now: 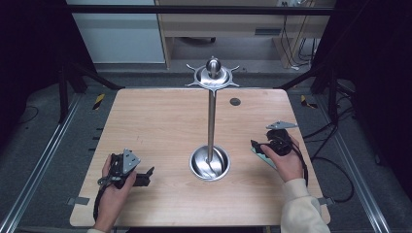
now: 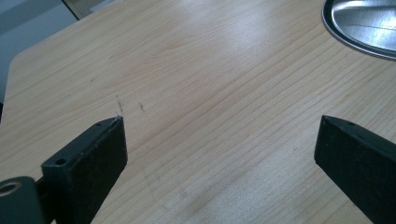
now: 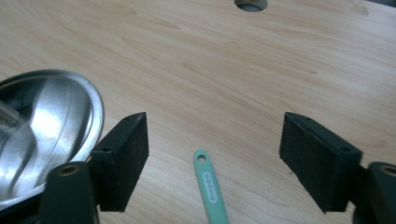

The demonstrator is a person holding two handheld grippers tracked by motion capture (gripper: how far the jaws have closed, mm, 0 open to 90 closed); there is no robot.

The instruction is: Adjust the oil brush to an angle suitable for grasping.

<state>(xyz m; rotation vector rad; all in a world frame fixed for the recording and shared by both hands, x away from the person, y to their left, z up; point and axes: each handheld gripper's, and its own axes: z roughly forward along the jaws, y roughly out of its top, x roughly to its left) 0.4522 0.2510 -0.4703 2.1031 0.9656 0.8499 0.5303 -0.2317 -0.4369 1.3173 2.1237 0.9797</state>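
While nothing has yet been lifted, we judge the work to be at its very start. We begin with the wooden worktop [image 1: 160, 126], which carries a tall steel hanging stand [image 1: 211, 124]: a round dished base [image 1: 209, 163] near the middle, a slim upright pole, and a crown of small hooks [image 1: 214, 76] under a ball knob at the top. No hook carries anything that we can make out.

Our right gripper [image 1: 265, 145] rests on the worktop to the right of the base, with the hand [image 1: 286, 162] around it. In the right gripper view its jaws stand wide apart, and between them, lying flat on the wood, is the mint-green handle [image 3: 210, 186] of a small utensil with a hanging hole at its tip. We cannot tell what kind of utensil it is, since its head is out of frame. The jaws straddle it without touching, so the grasp is not made.

Our left gripper [image 1: 143, 177] lies near the front left of the worktop, well apart from the base. Its jaws are also wide, with bare wood between them and the base's rim [image 2: 359, 28] in the far corner of its view.

What we think remains: closing on the handle, raising it, and threading its hole onto a hook.
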